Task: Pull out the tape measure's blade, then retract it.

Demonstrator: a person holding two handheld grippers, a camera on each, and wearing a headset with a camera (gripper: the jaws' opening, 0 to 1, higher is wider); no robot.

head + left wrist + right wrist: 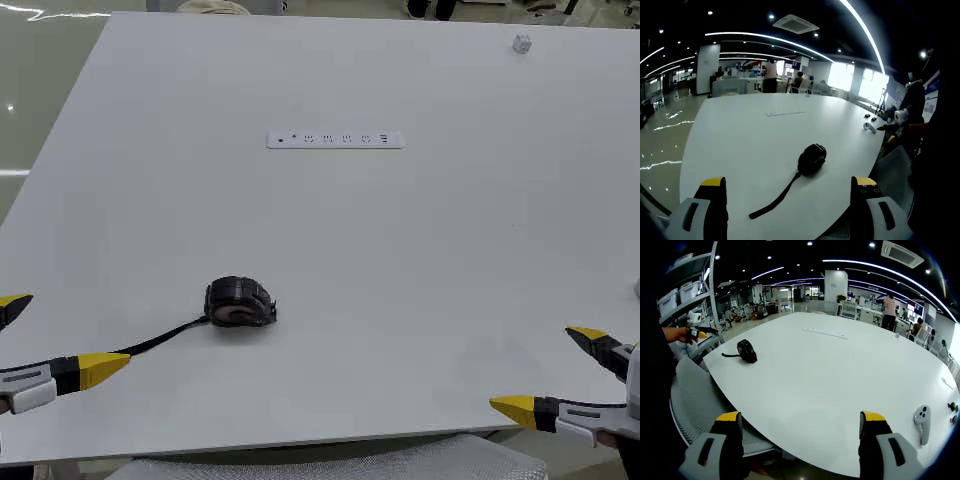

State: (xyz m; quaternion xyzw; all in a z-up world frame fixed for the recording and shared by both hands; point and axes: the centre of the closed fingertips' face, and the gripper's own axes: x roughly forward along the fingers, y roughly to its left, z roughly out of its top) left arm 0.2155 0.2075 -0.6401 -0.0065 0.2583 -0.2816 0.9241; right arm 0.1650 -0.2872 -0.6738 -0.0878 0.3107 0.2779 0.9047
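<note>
Lying on the white counter (420, 240), the black round tape measure (240, 302) sits nearer my released left gripper (60, 335), its black strap (165, 338) trailing toward it; my right gripper (548, 370), also released, is well apart.

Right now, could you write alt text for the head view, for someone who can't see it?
A black tape measure lies on a white table, its strap trailing toward the left gripper, whose yellow-tipped jaws stand open at the lower left. The right gripper is open at the lower right; a white power strip lies farther back.
</note>
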